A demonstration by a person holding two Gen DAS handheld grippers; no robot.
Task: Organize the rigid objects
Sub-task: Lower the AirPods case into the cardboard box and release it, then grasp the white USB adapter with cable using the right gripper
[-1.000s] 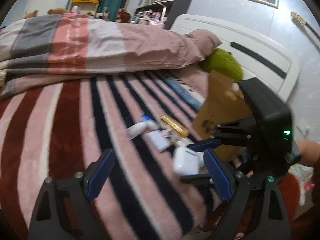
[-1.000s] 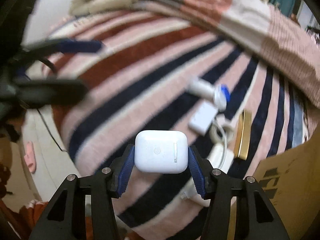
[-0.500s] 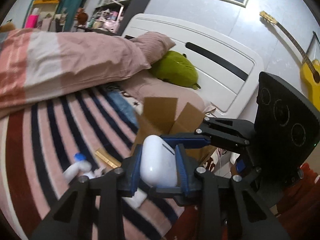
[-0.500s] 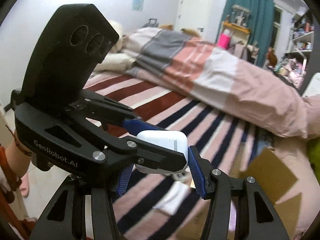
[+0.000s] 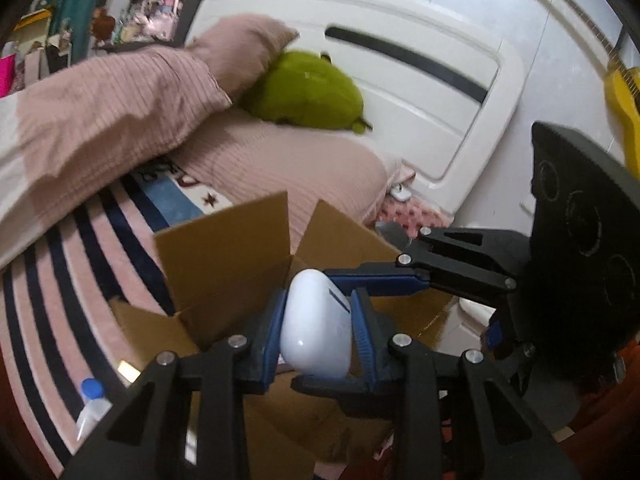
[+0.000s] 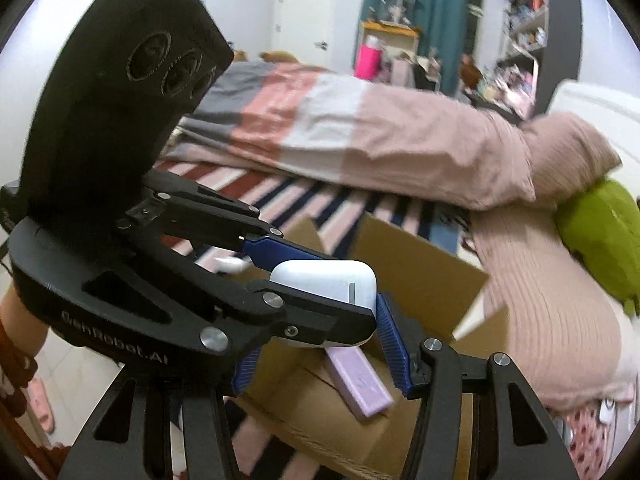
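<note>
Pinching the white earbud case (image 5: 316, 328) from both sides, the left gripper (image 5: 316, 338) has its blue-padded fingers (image 5: 272, 336) closed on the case's flat faces, and the case hangs in the air above the open cardboard box (image 5: 224, 264). In the right wrist view the same case (image 6: 332, 280) sits between the right gripper's (image 6: 320, 354) blue fingers (image 6: 394, 350) as well, but the near one is partly hidden behind the left gripper's black body, so whether these fingers press the case or only flank it cannot be told; the far one seems to stand a little off the case's end.

Inside the box (image 6: 420, 276) lies a pale purple bar (image 6: 360, 382), slanting across a lower flap. Box flaps stand up on the far side, toward the pillow end of the bed.

The box rests on the striped blanket (image 5: 60, 280) near the bed's side edge. A small white bottle with a blue cap (image 5: 90, 404) lies on the blanket at the left of the left wrist view, beside the box's near corner. A green plush toy (image 5: 312, 92) lies at the head of the bed against the white headboard (image 5: 400, 80), next to a pink pillow (image 5: 236, 52). A folded pink, white and grey quilt (image 6: 320, 128) runs along the far side of the bed. A yellow guitar (image 5: 620, 92) leans on the wall.
</note>
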